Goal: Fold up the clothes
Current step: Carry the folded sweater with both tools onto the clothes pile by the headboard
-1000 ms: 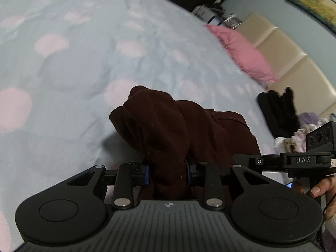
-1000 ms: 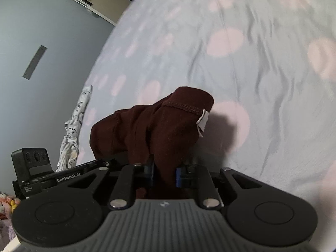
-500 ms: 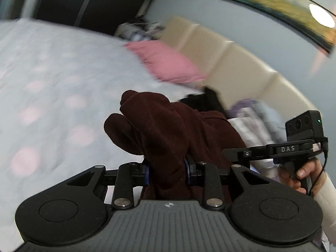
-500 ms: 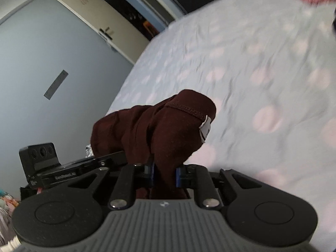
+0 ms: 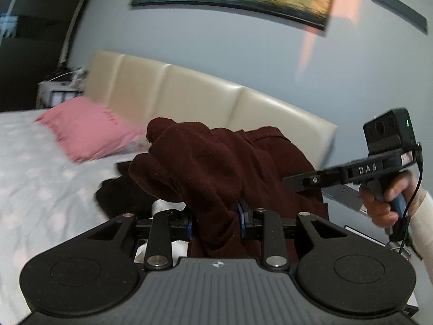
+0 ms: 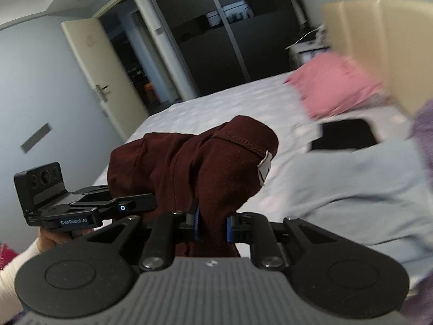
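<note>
A dark maroon garment (image 5: 216,168) is bunched up and held in the air by both grippers. My left gripper (image 5: 215,220) is shut on one bunch of it. My right gripper (image 6: 212,223) is shut on another bunch (image 6: 205,168), which shows a hem seam and a small white tag (image 6: 263,166). The right gripper also shows in the left wrist view (image 5: 360,168), held in a hand at the right. The left gripper shows in the right wrist view (image 6: 81,208) at the left. The garment hangs above the bed (image 6: 216,108).
The bed has a pale blue sheet with pink dots (image 5: 32,168). A pink pillow (image 5: 86,132) lies by the cream headboard (image 5: 194,97). Black clothing (image 6: 343,135) and a light blue garment (image 6: 351,184) lie near the headboard. A nightstand (image 5: 61,92) stands behind the pillow.
Both grippers have lifted and tilted up with the maroon garment. The view has swung from the bedsheet to the headboard, wall and wardrobe. Both grips have stayed shut.
</note>
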`<state>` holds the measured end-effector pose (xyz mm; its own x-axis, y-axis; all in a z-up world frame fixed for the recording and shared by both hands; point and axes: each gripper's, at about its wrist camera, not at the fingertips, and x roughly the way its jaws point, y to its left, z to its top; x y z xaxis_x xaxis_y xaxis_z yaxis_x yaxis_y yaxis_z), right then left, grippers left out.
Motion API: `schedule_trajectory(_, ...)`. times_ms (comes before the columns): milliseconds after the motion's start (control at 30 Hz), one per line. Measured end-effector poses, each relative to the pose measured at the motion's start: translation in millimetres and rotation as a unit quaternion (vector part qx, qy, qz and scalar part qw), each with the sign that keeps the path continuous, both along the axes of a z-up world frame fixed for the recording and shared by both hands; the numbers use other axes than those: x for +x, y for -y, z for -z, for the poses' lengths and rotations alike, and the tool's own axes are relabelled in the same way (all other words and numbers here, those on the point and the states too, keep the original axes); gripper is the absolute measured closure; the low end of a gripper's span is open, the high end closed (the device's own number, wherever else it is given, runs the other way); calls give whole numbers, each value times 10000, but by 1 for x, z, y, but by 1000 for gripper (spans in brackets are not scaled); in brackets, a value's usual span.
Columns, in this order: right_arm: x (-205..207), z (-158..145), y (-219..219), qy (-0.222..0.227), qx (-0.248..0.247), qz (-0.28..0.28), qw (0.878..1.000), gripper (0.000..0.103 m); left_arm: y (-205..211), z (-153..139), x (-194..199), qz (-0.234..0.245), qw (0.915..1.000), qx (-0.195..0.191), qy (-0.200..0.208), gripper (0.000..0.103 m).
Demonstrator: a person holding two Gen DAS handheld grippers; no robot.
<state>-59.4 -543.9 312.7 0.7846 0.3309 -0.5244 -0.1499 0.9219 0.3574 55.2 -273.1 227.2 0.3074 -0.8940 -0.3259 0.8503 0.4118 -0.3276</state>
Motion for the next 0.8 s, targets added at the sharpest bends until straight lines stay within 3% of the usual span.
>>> schedule_trajectory(300,17,-9,109,-326,-295,537,9976,83,98,19,10,180,9998,89,2,77)
schedule_trajectory(667,95,55,176,-719,-149,630,9953,82,151,66,81,27,9974,641,-316,76)
schedule_trajectory(733,99,63,180,-722,-73,640,9953,79,152,70,84,43,9971,673,-349,75)
schedule_trajectory(800,100,70,184,-656,-69,714,9953,68,152,71,87,30,9969,673,-399,71)
